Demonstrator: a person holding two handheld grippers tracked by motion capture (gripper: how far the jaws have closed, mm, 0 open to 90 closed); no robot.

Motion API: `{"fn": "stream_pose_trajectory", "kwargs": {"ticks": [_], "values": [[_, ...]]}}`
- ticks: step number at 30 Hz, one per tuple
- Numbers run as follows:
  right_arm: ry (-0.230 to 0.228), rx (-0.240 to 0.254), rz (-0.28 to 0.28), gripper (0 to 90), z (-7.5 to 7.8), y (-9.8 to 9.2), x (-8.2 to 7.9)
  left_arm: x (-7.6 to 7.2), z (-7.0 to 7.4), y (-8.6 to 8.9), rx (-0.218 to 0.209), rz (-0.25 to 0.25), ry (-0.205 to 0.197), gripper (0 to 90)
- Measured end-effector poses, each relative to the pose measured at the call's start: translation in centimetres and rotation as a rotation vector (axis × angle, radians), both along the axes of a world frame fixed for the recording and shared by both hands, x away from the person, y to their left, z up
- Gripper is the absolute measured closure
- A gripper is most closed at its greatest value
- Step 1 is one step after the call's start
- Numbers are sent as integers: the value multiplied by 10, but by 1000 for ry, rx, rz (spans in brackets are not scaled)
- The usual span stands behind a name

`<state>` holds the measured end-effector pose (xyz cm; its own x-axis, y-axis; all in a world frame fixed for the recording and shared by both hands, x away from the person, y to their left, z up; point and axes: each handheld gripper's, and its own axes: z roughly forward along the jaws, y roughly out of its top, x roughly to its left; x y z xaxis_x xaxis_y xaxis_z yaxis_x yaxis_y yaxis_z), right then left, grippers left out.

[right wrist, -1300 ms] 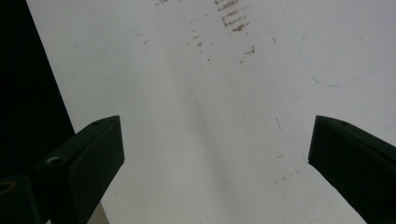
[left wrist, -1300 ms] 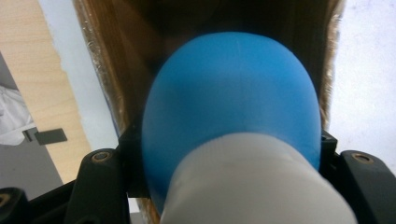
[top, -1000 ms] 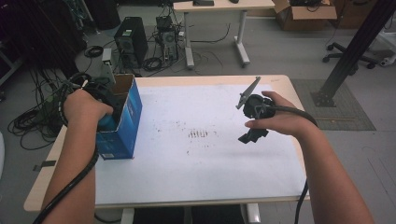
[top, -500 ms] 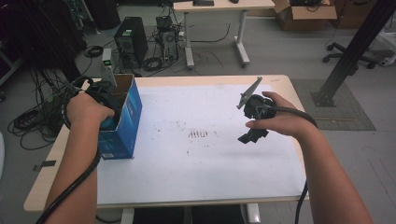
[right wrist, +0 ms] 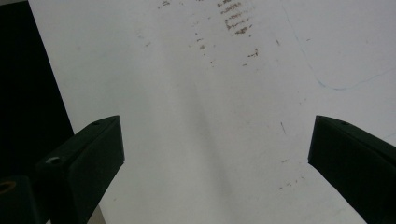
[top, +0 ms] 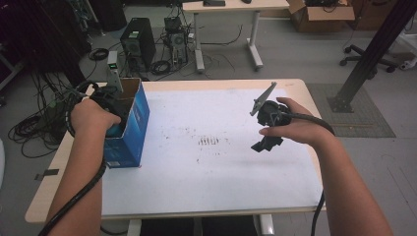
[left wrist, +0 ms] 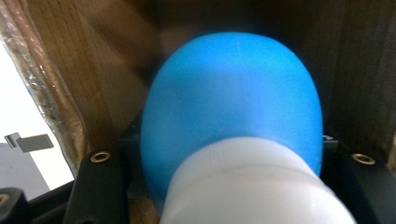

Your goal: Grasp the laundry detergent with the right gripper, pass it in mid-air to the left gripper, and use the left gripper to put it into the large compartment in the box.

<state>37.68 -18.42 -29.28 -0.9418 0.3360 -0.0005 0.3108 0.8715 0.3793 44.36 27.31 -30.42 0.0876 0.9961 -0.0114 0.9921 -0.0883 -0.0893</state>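
- Nearest us, at about 3 o'clock over the white-topped table (top: 206, 187), the right gripper (top: 265, 142) hung above the bare surface. Its jaws stood wide apart with nothing between them, which we judged to be a waiting pose, clear of the work.
- At about 9 o'clock, the left gripper (top: 110, 105) reached down into the open blue cardboard box (top: 130, 132) standing at the table's left edge.
- In the left gripper view, its jaws were closed on a smooth blue rounded object with a white ribbed base (left wrist: 233, 140), held within the box's brown inner walls. We judged the grip to be for drawing it out or setting it down; we could not tell which.
- Farther off, at 12 o'clock, a black computer tower (top: 135, 44) stood on the floor among cables.
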Motion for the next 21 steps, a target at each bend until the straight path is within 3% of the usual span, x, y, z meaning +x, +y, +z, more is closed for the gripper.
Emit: {"fn": "stream_pose_trajectory", "kwargs": {"ticks": [9,13,21], "values": [[-3,0,-1,36,1,-2,0,0,0,-1,1,-17,-6,376],[-7,1,0,35,1,-1,-1,-1,-1,-2,1,-25,-7,316],[-10,5,6,35,1,0,-2,-4,6,-5,20,-29,-26,298]]}}
